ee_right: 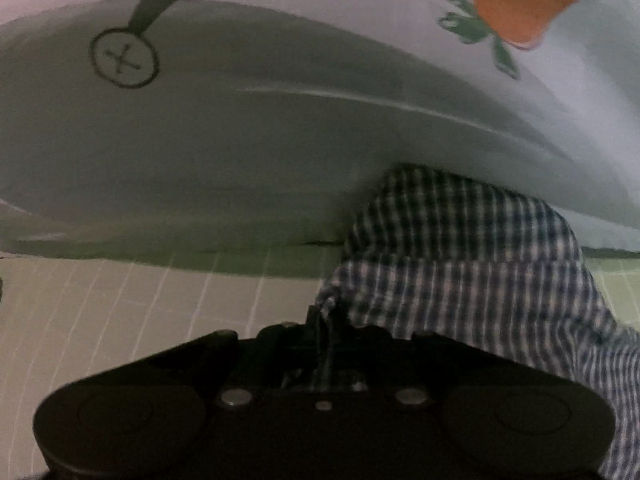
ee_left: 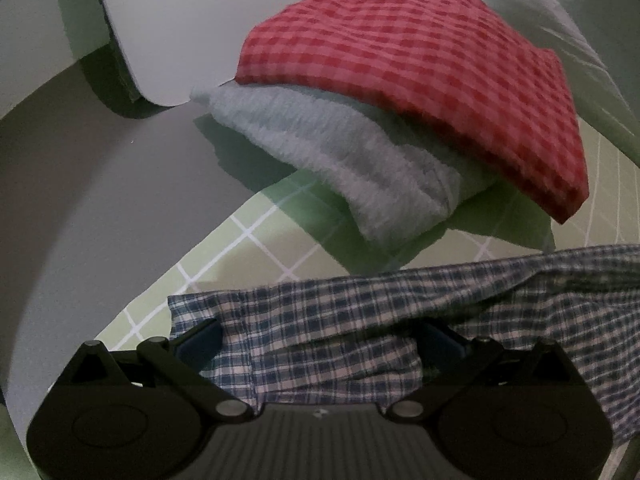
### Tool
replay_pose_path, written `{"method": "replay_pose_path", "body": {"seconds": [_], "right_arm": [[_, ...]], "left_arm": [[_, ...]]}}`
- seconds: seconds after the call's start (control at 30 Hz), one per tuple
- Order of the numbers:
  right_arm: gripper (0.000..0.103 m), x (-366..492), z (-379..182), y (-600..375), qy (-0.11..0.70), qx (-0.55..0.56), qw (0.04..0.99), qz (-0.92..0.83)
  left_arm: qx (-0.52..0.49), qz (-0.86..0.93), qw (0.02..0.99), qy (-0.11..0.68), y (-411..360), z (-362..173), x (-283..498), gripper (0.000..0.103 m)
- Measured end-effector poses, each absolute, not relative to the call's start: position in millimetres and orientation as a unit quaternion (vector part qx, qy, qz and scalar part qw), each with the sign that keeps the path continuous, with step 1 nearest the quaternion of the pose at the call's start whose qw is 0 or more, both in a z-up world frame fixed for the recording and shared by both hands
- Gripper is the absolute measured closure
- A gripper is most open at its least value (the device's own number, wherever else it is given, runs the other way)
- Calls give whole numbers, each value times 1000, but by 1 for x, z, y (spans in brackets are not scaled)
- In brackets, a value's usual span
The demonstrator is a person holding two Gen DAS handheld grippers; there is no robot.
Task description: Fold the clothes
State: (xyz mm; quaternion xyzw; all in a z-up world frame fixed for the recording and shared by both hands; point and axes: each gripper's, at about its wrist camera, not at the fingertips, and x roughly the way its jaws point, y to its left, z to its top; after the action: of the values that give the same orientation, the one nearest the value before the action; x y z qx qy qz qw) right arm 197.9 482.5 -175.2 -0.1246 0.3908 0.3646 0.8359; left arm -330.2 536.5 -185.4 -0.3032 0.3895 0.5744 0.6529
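Blue checked cloth [ee_left: 360, 320], being held across the lower frame by two grippers.

Left gripper [ee_left: 320, 340]: fingers spread apart, cloth being draped between them. Right gripper [ee_right: 324, 332]: fingers being kept pinched together on a cloth edge. Folded red checked cloth [ee_left: 432, 80] being carried on a pale towel [ee_left: 340, 168], upper centre, over green gridded mat [ee_left: 240, 248].

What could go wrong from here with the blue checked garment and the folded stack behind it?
1. The left claw stands open with the blue checked garment draped between its fingers, so closing may bunch loose cloth rather than an edge.
2. The right claw pinches only a small bunch, which might slip.
3. The red checked cloth overhangs the pale towel; swinging fabric could topple it.
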Motion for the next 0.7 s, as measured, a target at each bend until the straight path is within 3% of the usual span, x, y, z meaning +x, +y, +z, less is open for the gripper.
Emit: {"method": "replay_pose_path", "body": {"seconds": [0.1,0.13,0.2,0.27,0.37,0.7], "right_arm": [[89,194,-174,484,384,-137,834,373],[71,192,-174,482,384,-139,830,380],[23,186,-173,479,379,-142,828,389],[12,171,-168,466,361,-147,832,396],[3,148,-165,444,345,-149,835,402],[1,78,-171,341,372,-150,848,346]], "left_arm": [[-305,579,652,384,538,-185,-330,0],[-307,581,650,383,538,-184,-331,0],[-298,592,643,384,537,-180,-332,0],[-283,607,634,386,536,-175,-335,0],[-270,625,628,377,532,-165,-349,0],[-360,617,599,362,527,-177,-379,0]]}}
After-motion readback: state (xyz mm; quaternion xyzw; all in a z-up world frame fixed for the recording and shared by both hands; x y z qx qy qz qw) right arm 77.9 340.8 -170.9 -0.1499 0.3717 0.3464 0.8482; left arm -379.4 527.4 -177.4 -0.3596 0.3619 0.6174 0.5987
